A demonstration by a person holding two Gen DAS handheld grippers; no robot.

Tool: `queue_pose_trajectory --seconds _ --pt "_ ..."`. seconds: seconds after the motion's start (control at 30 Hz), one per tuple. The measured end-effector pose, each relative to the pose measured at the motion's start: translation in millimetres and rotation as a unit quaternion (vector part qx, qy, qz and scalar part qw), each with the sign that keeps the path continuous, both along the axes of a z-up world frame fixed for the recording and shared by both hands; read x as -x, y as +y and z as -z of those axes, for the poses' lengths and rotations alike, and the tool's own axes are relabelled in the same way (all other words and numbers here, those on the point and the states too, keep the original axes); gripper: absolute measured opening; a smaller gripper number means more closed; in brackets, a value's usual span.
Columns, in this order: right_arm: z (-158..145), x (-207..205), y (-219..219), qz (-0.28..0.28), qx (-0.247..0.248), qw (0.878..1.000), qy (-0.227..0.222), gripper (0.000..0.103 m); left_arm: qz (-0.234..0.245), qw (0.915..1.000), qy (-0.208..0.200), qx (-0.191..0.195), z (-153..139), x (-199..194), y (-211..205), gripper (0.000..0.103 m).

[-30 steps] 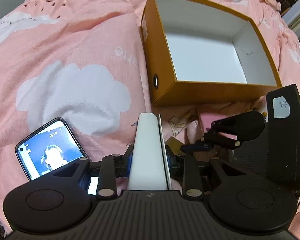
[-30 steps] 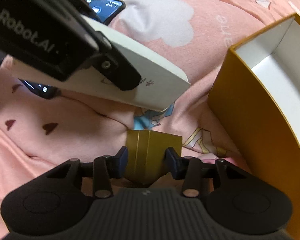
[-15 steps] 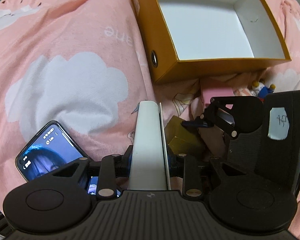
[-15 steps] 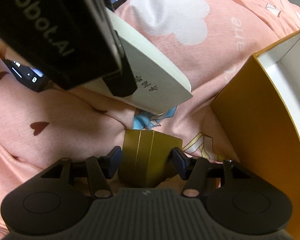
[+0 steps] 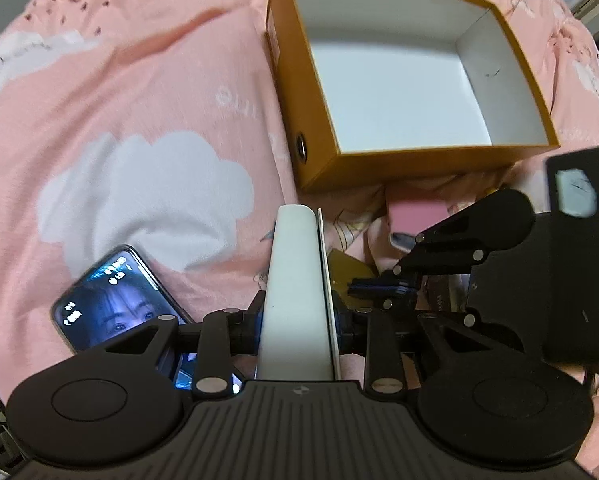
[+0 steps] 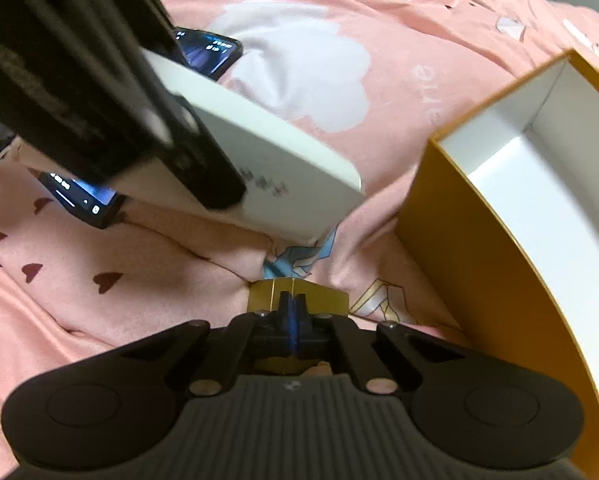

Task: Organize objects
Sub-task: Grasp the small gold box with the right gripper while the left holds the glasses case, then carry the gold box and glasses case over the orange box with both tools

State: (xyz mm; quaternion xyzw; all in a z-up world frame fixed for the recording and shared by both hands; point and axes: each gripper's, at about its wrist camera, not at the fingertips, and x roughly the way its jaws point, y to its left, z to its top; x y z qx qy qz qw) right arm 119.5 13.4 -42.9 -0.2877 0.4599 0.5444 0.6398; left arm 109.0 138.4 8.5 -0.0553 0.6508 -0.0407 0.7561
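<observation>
The left gripper (image 5: 295, 320), at the lower middle of its own view, is clamped narrow on a white slab-shaped box (image 5: 297, 292) that stands on edge between its pads. The orange storage box (image 5: 319, 168) sits open and empty in the upper right of that frame, white inside, resting on the pink cloud-print bedding (image 5: 119, 100). A phone (image 5: 111, 300) with a lit screen lies at the lower left.

In the right wrist view the right gripper (image 6: 293, 312) has its blue pads pressed together with nothing between them; the small gold box (image 6: 299, 294) lies on the bedding just beyond and below the tips, not gripped. The jaws have just been closing, and they have closed on air.

The likeliest trouble: the gold box has slipped the pinch (its glossy faces and the soft, yielding bedding both favour that), so lifting now would leave it behind. The white box, held by one narrow end, could swing or clip the orange box's rim when carried over.
</observation>
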Motion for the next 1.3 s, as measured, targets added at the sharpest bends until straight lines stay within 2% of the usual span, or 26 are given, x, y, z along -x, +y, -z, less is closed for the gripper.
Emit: queue_pose_trajectory --seconds 0.07,0.13,0.17,0.23,0.33,0.43,0.6,0.7,0.87,1.0,1.3 --pt "3 -8 -4 0.014 0.006 0.999 0.030 0.011 -0.004 0.9999 -0.012 -0.004 -7 3 -1 0.033" --pt "6 -9 -7 0.018 0.010 0.999 0.041 0.029 -0.007 0.9997 -0.023 -0.005 -11 7 -3 0.033" --pt "7 -6 -6 0.015 0.013 0.999 0.039 0.043 -0.007 0.9996 -0.027 -0.006 -12 9 -4 0.033" --pt "11 1 -3 0.002 0.027 0.999 0.035 0.047 -0.011 0.9994 -0.032 -0.002 -14 12 -2 0.033" --pt "20 13 7 -0.011 0.061 0.998 -0.008 0.052 -0.018 0.9993 -0.033 0.002 -9 13 2 0.033" --pt "26 22 15 -0.032 0.078 0.996 -0.031 0.059 -0.025 0.9991 -0.033 0.002 -7 14 8 0.033" --pt "33 22 29 -0.049 0.100 0.993 -0.044 0.067 -0.035 0.9987 -0.033 0.014 -5 14 17 0.033" --pt "37 23 33 -0.051 0.104 0.991 -0.059 0.067 -0.042 0.9983 -0.031 0.025 -3 14 22 0.033" --pt "26 17 19 -0.046 0.090 0.994 -0.047 0.060 -0.040 0.9981 -0.036 0.031 -4 14 23 0.033" --pt "7 14 2 -0.043 0.065 0.996 -0.035 0.052 -0.033 0.9981 -0.044 0.027 -11 16 18 0.033" --pt "-57 -5 -42 0.000 -0.027 1.000 0.014 0.050 -0.020 0.9958 -0.087 0.017 -47 27 3 0.033"
